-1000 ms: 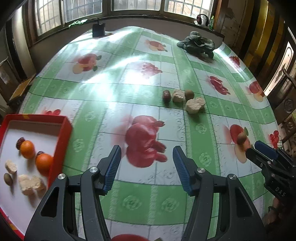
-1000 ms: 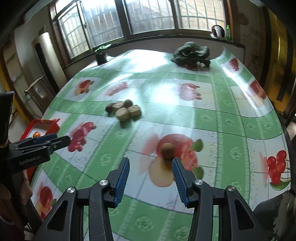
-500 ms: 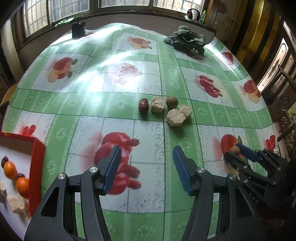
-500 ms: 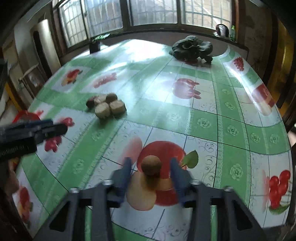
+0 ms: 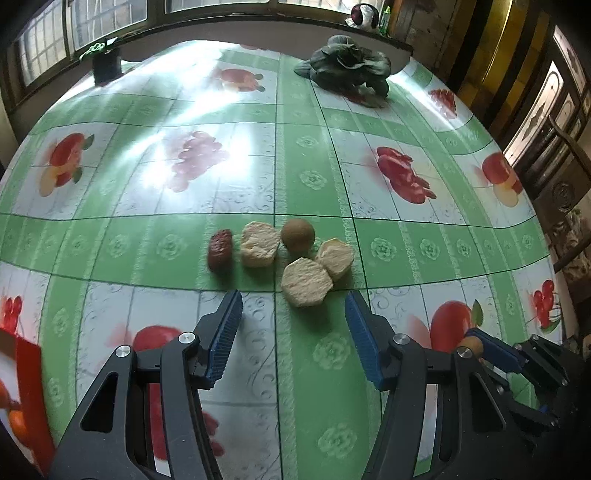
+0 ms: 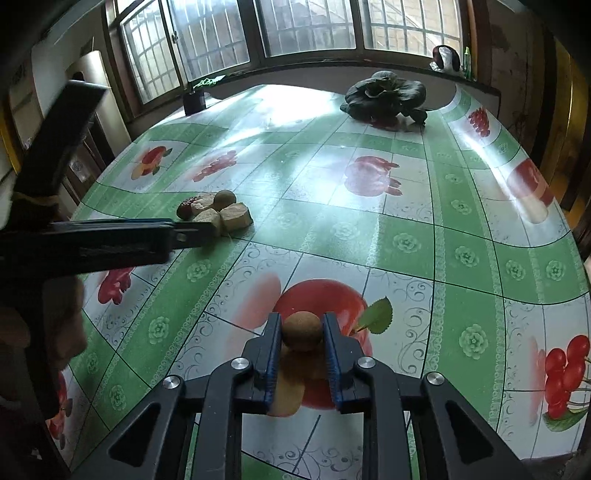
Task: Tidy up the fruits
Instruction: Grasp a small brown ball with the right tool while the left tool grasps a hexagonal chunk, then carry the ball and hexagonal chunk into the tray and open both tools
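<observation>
Glossy tabletop (image 6: 406, 229) in green-and-white checks printed with fruit, under barred windows (image 6: 306, 26). Right tongs (image 6: 302, 334) clenched on a small round brown fruit (image 6: 301, 328), rough-skinned, over a printed red apple. Left tongs (image 5: 293, 321) released, empty; at their 12 o'clock, just beyond, pale blocky chunks (image 5: 306, 282), another brown fruit (image 5: 297, 234), a wrinkled red date (image 5: 220, 248). Red tray (image 5: 26, 387) at 9 o'clock

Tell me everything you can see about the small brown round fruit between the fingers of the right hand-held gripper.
The brown round fruit is small, almost a ball, with a dull, rough-looking tan skin and no stem or leaf visible. The right hand-held gripper is shut on it: one blue ribbed pad presses on each side. It sits over the red apple print of the tablecloth; whether it touches the cloth cannot be seen. It is apart from the food cluster.
</observation>
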Demonstrator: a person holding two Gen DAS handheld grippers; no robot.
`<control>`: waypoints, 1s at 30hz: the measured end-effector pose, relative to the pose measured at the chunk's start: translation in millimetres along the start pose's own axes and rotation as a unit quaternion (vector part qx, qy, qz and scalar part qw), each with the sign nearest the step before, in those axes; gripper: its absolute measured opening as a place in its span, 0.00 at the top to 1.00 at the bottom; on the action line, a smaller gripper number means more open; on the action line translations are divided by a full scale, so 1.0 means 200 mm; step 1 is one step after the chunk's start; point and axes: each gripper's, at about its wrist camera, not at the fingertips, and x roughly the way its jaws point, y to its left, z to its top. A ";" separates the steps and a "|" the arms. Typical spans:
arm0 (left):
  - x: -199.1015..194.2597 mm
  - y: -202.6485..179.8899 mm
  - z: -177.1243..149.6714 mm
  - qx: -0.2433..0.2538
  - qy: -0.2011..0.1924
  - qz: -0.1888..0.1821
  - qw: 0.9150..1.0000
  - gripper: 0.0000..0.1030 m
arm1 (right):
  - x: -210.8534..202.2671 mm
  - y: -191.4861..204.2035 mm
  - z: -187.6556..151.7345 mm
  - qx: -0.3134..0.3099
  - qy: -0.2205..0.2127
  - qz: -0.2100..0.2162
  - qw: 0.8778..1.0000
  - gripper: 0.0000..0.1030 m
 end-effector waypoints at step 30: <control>-0.45 0.20 -0.44 -0.001 -0.051 0.065 0.997 0.74 | -0.18 0.35 -0.08 -0.023 -0.016 0.031 0.999 0.79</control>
